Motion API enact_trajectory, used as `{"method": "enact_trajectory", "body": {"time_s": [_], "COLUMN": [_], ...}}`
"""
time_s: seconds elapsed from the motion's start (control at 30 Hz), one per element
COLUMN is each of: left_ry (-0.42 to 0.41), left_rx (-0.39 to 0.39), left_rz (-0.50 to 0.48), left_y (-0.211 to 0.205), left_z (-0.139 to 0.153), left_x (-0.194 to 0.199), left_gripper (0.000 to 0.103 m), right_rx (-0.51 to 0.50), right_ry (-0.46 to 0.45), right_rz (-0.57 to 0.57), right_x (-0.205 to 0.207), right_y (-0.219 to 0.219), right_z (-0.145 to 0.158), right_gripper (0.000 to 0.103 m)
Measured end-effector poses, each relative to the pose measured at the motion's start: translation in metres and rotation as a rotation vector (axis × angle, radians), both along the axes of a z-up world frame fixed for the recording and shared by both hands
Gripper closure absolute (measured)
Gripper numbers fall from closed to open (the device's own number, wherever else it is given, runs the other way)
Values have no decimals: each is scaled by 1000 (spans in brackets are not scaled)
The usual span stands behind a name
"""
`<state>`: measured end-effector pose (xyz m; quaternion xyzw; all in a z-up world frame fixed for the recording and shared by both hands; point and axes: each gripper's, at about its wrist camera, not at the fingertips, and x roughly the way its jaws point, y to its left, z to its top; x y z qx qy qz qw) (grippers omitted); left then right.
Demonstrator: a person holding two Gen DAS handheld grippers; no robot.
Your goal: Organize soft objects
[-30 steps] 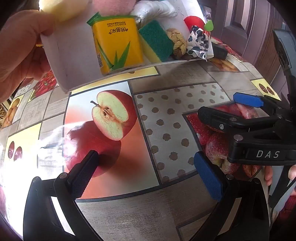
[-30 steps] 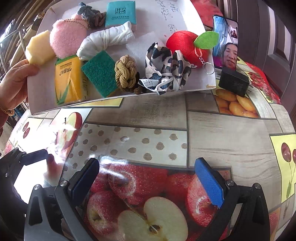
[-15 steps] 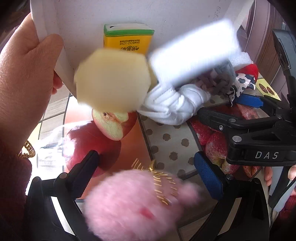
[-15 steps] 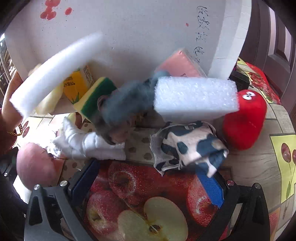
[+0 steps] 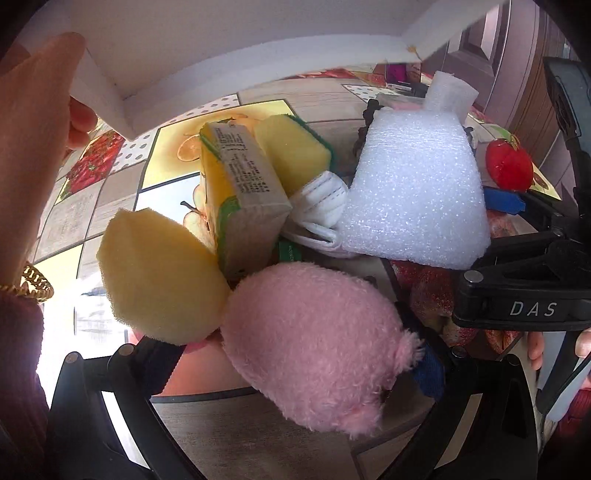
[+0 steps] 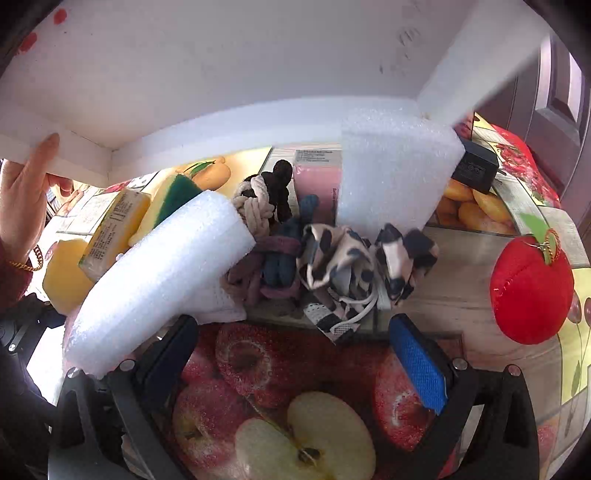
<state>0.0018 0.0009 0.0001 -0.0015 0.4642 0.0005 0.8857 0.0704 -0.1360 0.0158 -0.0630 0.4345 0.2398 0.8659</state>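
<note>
Fruit-print tablecloth [image 6: 461, 295] covering table, soft items lying heaped mid-frame; dark door [image 6: 561, 92] showing upper right. Right gripper [image 6: 301, 354] gaping wide, gripping nothing; left gripper [image 5: 295, 365] spread, pink plush [image 5: 314, 339] sitting between fingers, grip unclear.

Both views sit low over the bench [image 6: 461, 266], each looking forward between its own tool's two fingers into one close pile. The left wrist view faces it from the left, so near that a pink plush [image 5: 314, 343] fills its foreground; the right tool [image 5: 517, 295] crosses its right edge. The right wrist view stands slightly farther back. Both share the white foam block [image 5: 413, 192] [image 6: 159, 280], the yellow carton [image 5: 240, 199] [image 6: 114, 232], the red apple toy [image 5: 509, 170] [image 6: 532, 288] and the raised white tray [image 5: 221, 33] [image 6: 258, 66].
</note>
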Motion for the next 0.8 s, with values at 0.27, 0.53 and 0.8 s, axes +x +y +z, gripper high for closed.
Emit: {"method": "enact_trajectory", "body": {"time_s": [0.27,0.53,0.8], "left_ry": [0,0,0], "left_rx": [0,0,0], "left_rz": [0,0,0], "left_y": [0,0,0], "left_z": [0,0,0], "left_x": [0,0,0], "left_gripper": [0,0,0], "right_rx": [-1,-1,-1], "right_ry": [-6,-15,-4], "right_rz": [1,1,2], "right_x": [-2,-3,-5], "right_y": [2,3,8], "right_z": [0,1,0], "right_gripper": [0,0,0]}}
